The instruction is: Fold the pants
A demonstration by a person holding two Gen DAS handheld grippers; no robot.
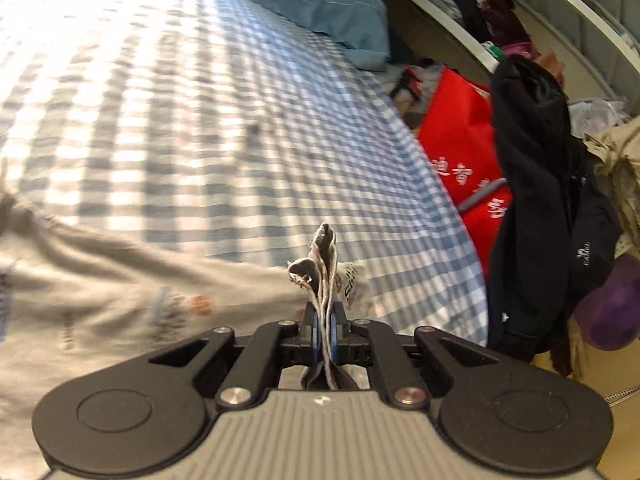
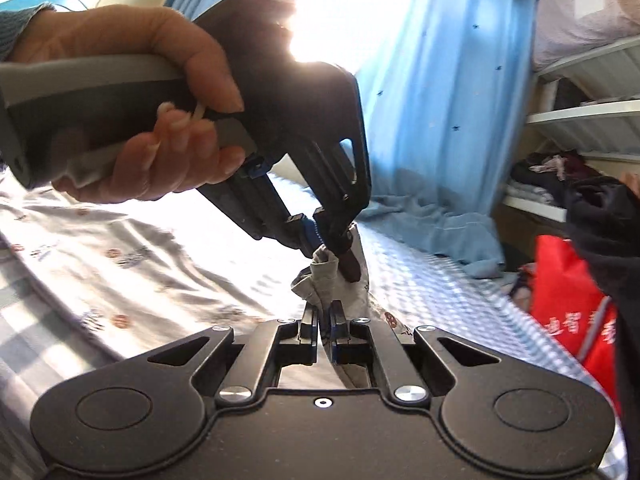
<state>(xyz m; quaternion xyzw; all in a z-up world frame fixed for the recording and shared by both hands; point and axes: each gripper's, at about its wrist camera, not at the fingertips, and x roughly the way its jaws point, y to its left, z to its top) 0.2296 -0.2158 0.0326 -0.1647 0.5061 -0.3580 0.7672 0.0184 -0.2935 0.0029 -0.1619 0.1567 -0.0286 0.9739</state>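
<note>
Light grey printed pants (image 1: 120,288) lie spread on a blue-and-white checked bed (image 1: 200,100). My left gripper (image 1: 325,320) is shut on a bunched end of the pants, several fabric layers sticking up between its jaws. In the right wrist view the pants (image 2: 120,248) stretch away to the left. My right gripper (image 2: 324,320) is shut on the same bunched end, just below the left gripper (image 2: 332,240), which a hand holds from above. The two grippers are almost touching.
The bed's right edge (image 1: 440,208) drops to a red bag (image 1: 460,152) and a dark garment (image 1: 532,208) hanging beside it. A teal cloth (image 1: 320,4) lies at the far end. Shelves with clothes (image 2: 560,184) and a blue curtain (image 2: 440,80) stand behind.
</note>
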